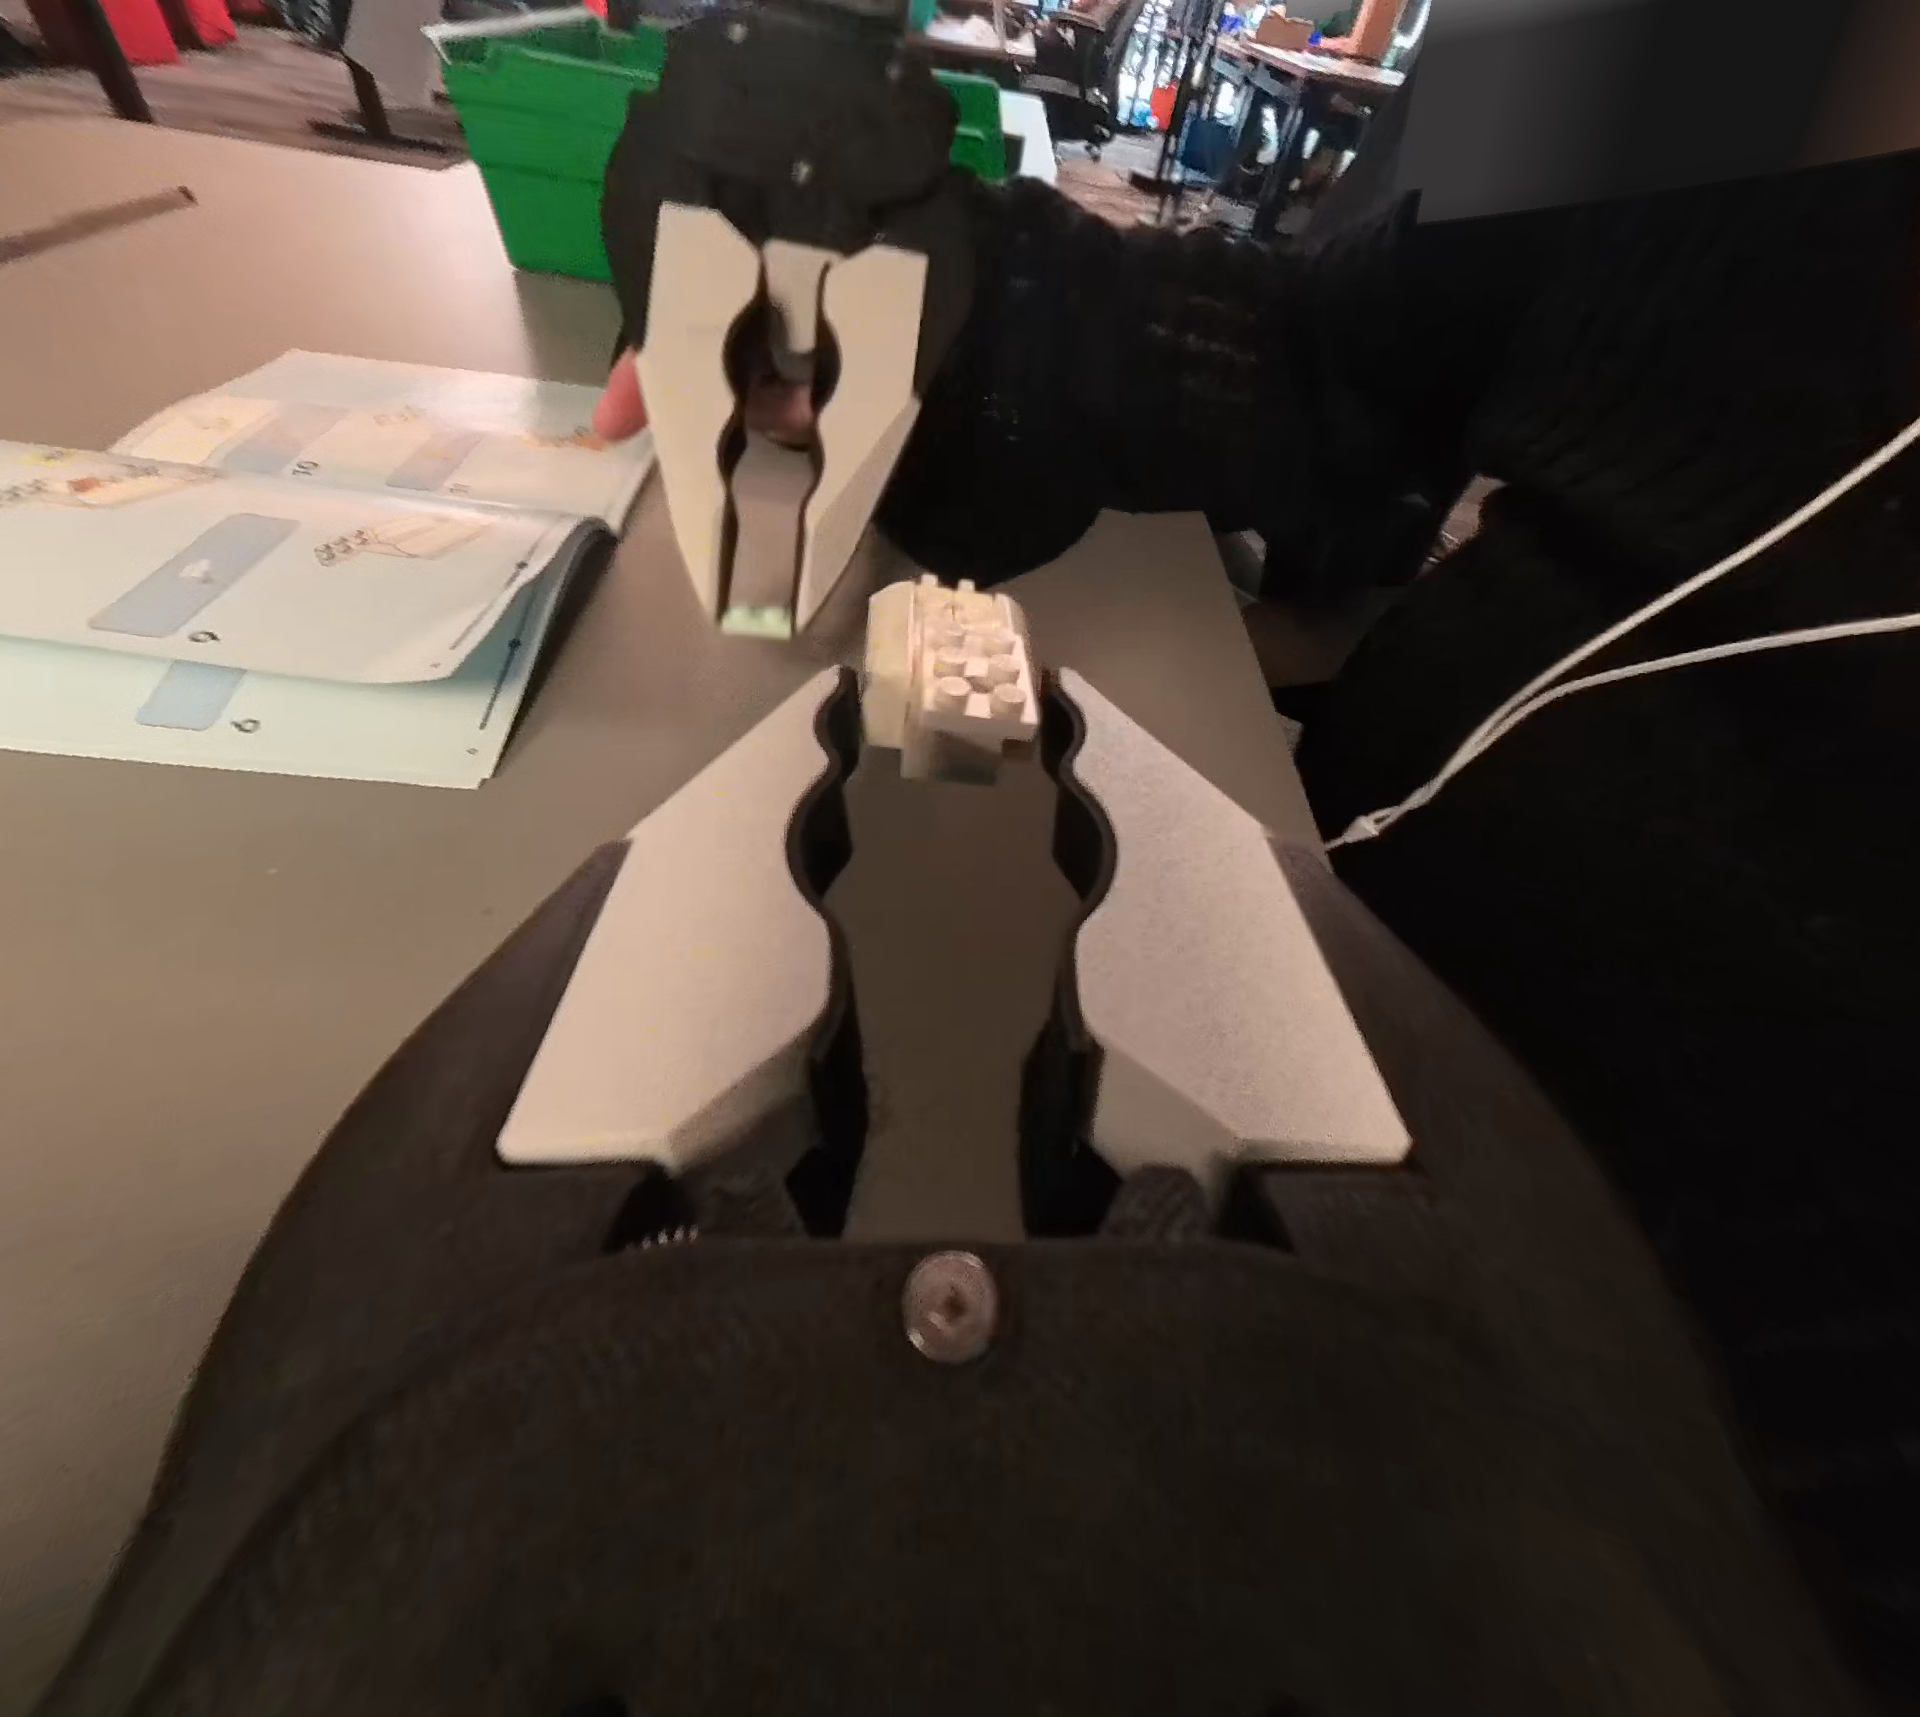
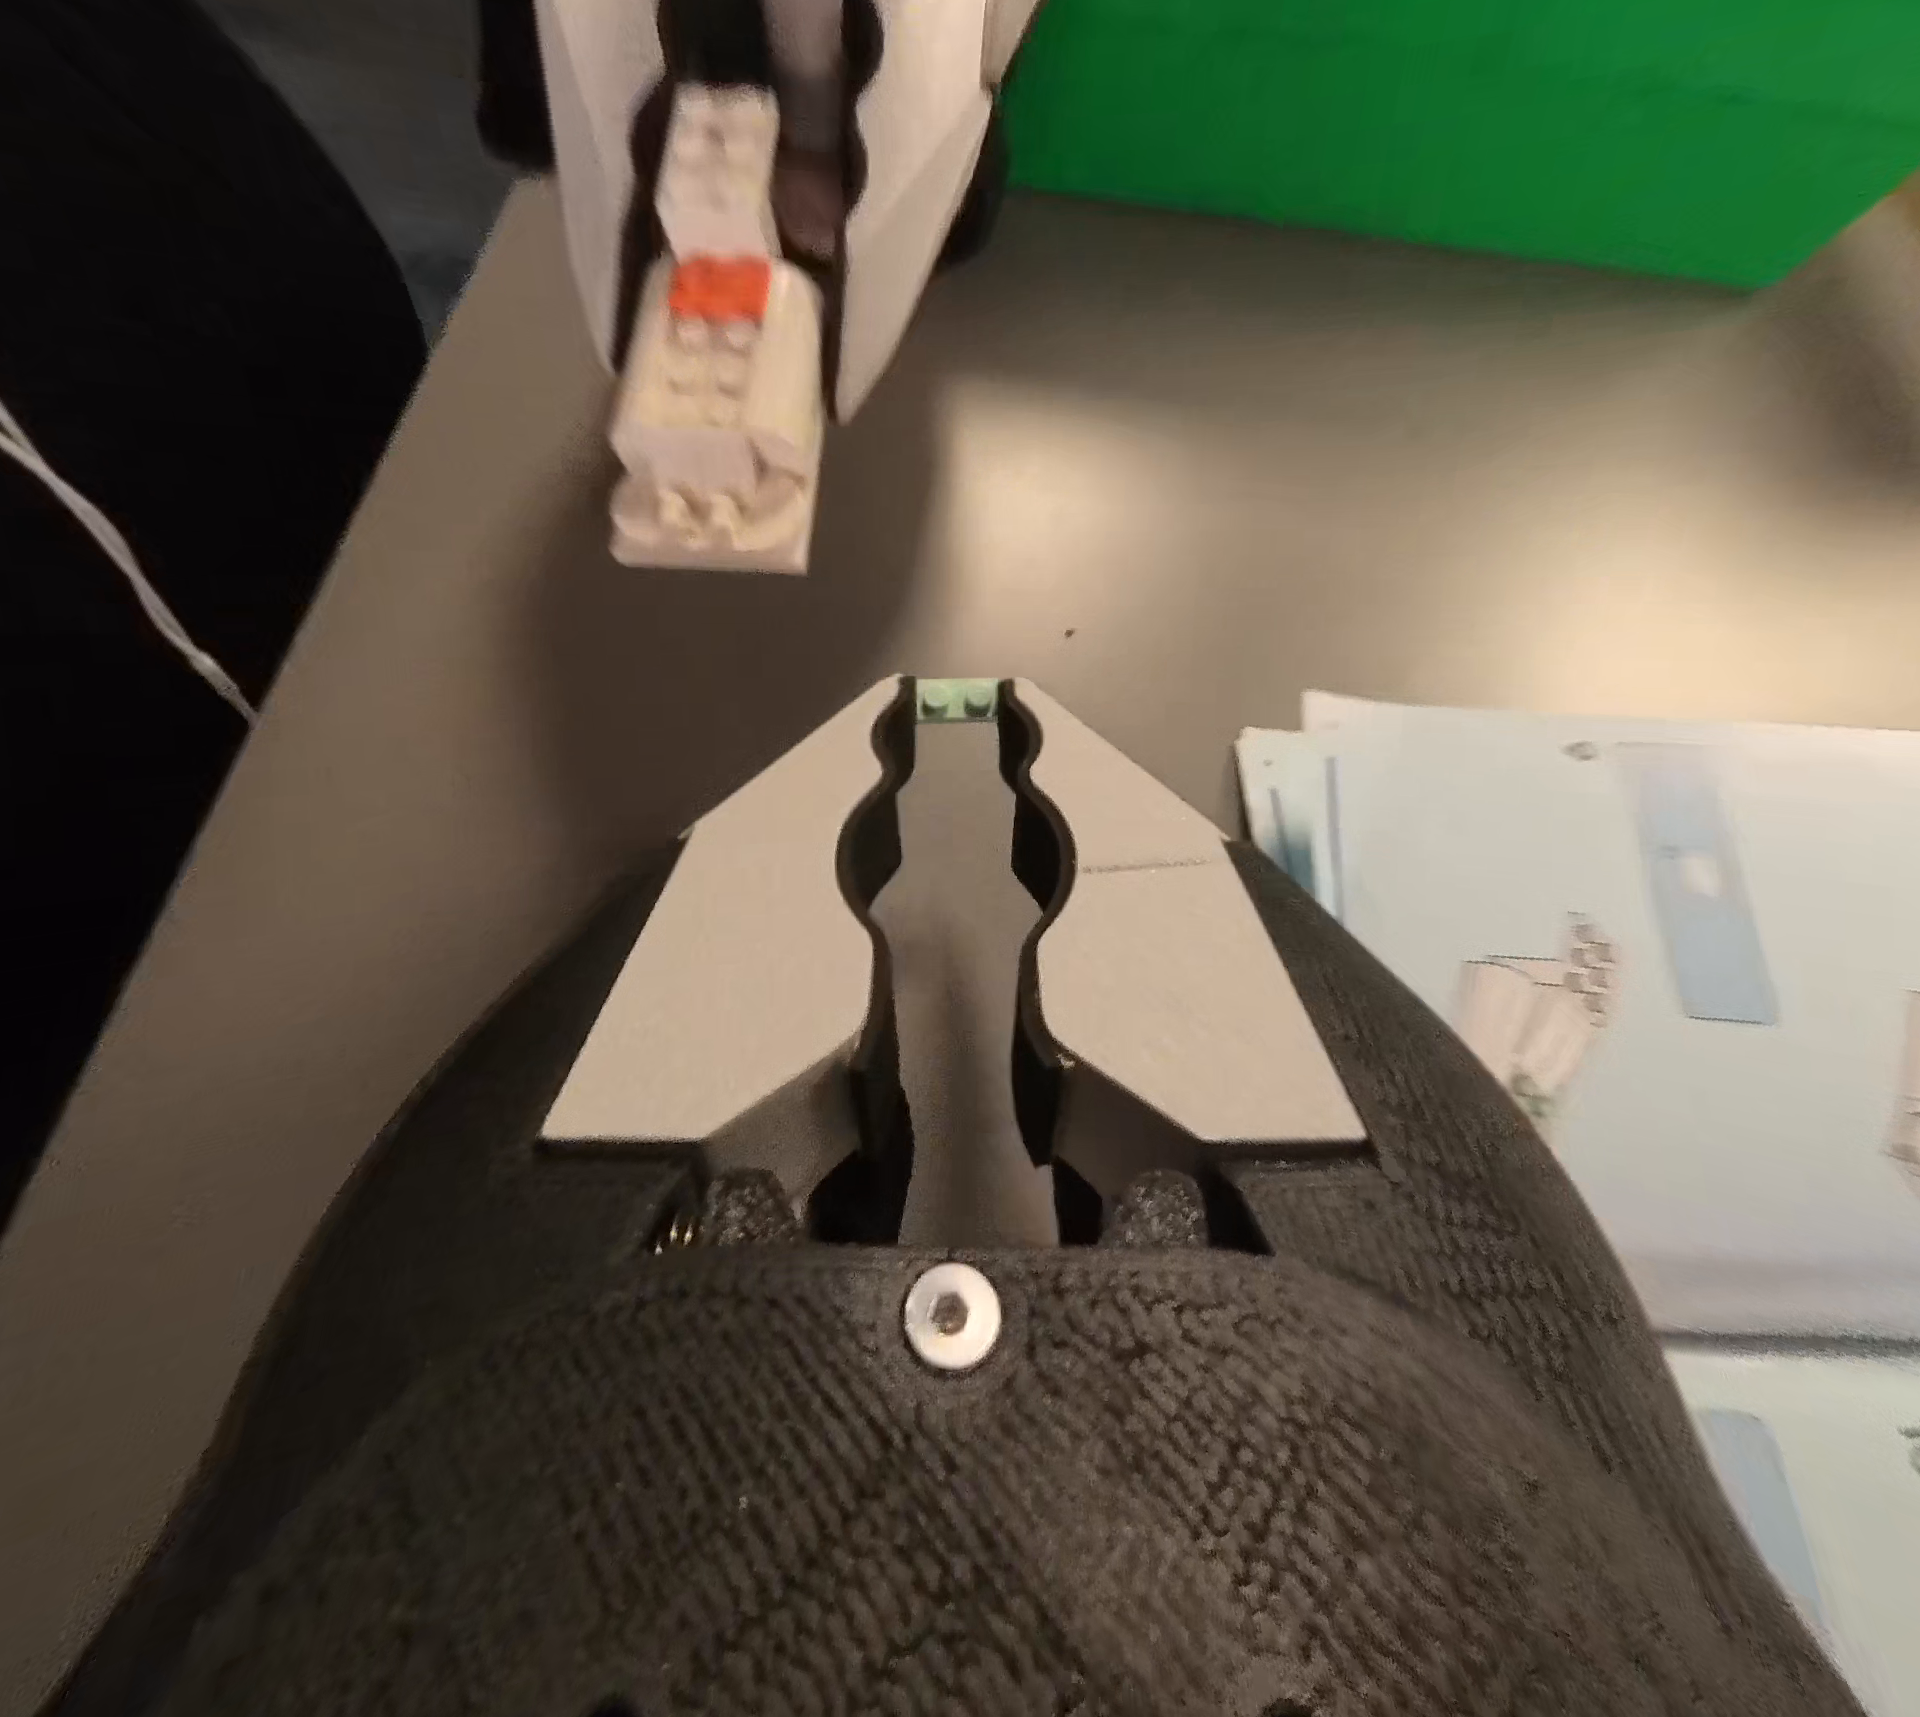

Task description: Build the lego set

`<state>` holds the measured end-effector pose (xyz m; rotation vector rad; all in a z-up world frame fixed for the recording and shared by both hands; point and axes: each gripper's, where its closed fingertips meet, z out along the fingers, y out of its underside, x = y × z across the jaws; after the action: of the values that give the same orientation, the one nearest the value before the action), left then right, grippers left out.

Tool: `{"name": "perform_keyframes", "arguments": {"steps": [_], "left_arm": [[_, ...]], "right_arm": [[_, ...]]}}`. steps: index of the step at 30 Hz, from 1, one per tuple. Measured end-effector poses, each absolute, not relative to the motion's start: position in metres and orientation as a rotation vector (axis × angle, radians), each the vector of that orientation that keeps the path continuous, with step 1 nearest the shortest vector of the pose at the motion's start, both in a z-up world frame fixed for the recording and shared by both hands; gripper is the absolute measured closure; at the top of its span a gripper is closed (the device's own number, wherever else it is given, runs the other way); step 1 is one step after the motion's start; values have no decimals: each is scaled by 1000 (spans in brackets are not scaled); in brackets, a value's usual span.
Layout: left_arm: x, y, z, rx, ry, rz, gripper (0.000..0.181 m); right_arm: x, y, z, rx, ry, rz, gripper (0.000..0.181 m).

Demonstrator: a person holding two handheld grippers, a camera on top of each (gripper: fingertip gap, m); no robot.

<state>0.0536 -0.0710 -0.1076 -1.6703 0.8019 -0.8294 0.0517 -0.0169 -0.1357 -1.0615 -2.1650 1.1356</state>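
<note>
My left gripper (image 1: pixel 948 696) is shut on a white lego assembly (image 1: pixel 951 680) with studs on top, held above the table. In the right wrist view the same assembly (image 2: pixel 717 410) shows a red brick (image 2: pixel 722 287) on it and sticks out of the left gripper (image 2: pixel 727 410). My right gripper (image 2: pixel 958 693) is shut on a small pale green lego plate (image 2: pixel 958 699). In the left wrist view the right gripper (image 1: pixel 756 620) points down toward me with the green plate (image 1: pixel 756 622) at its tips, just left of and a little beyond the white assembly, apart from it.
An open instruction booklet (image 1: pixel 291 545) lies on the grey table (image 1: pixel 208 940) to the left; it also shows in the right wrist view (image 2: pixel 1558 992). A green bin (image 1: pixel 530 140) stands at the back (image 2: pixel 1455 26). A person in dark clothing (image 1: pixel 1558 628) with white cords is at the table's right edge. Across from one pair of fingers to the other is roughly 7 centimetres.
</note>
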Motion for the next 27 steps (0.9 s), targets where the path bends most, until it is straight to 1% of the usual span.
{"name": "perform_keyframes", "arguments": {"steps": [4, 8, 17, 27], "left_arm": [[50, -67, -102, -1632, 769, -772, 147], [47, -64, -98, -1607, 746, -741, 147], [46, -65, -97, -1596, 753, -715, 147], [46, -65, -95, -1589, 747, -717, 147]], "right_arm": [[50, -20, -94, -1011, -2046, 1205, 167], [48, -38, -75, -949, -2039, 1253, 168], [44, -60, -78, -896, -2122, 1218, 168], [41, -63, -87, -893, -2177, 1095, 167]]}}
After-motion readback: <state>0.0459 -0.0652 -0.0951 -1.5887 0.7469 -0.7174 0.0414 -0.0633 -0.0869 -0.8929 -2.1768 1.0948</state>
